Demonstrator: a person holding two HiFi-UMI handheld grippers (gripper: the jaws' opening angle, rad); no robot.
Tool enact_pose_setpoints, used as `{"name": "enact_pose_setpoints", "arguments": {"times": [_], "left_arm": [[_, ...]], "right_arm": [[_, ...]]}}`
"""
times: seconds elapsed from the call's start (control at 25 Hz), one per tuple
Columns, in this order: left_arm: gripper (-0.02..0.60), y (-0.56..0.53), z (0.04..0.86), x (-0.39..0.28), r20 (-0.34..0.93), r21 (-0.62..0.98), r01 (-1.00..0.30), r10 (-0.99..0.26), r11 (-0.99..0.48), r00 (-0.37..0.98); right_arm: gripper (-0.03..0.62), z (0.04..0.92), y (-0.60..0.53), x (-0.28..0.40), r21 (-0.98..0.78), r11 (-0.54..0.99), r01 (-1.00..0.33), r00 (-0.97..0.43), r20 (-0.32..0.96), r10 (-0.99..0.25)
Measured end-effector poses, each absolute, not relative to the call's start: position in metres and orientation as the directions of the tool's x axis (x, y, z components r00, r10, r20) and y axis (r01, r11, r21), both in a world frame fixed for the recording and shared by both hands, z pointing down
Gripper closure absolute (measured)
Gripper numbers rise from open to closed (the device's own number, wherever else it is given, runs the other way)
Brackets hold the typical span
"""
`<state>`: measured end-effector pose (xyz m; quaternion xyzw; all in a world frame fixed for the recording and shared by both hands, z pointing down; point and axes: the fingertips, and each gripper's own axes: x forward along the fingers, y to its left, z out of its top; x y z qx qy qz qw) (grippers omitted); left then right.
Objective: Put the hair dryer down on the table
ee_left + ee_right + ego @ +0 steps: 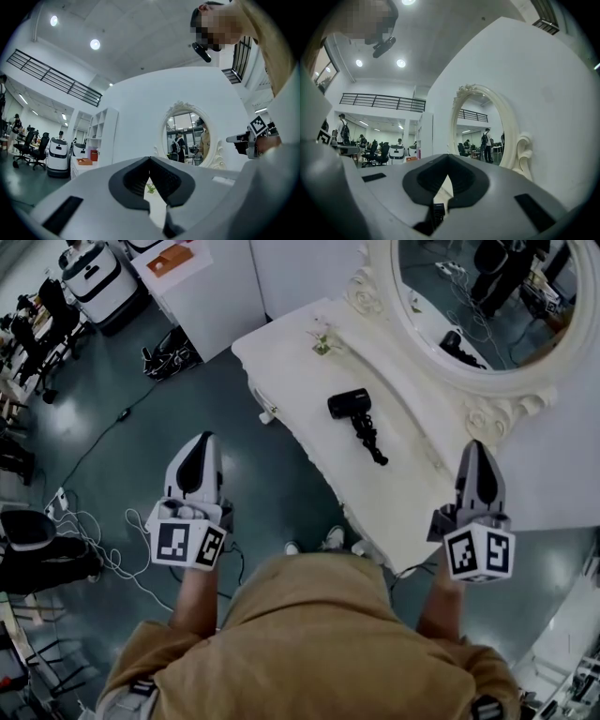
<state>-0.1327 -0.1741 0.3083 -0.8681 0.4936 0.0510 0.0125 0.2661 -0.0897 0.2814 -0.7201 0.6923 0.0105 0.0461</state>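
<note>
A black hair dryer (352,405) lies on the white dressing table (281,348), its coiled cord (370,440) trailing toward me. Neither gripper touches it. My left gripper (198,448) hangs over the floor, left of the table, jaws shut and empty. At the table's near right, my right gripper (479,454) is held up, also shut with nothing in it. In the right gripper view a dark bit of the dryer (438,211) shows below the closed jaws. The left gripper view looks at the mirror (187,138) past closed tips (150,161).
An oval mirror in an ornate white frame (487,395) stands at the table's back. A small sprig of flowers (322,341) sits at the far end. Cables (98,540), bags and wheeled robots (98,282) occupy the floor to the left. My feet (333,540) stand by the table edge.
</note>
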Motion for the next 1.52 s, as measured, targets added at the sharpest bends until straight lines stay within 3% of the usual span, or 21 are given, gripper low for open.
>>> {"name": "enact_pose_setpoints", "arguments": {"times": [1.52], "left_arm": [[0.577, -0.17, 0.314, -0.108, -0.084, 0.019, -0.854, -0.852, -0.52, 0.517]], "right_arm": [[0.591, 0.303, -0.09, 0.263, -0.048, 0.03, -0.998, -0.028, -0.03, -0.999]]}}
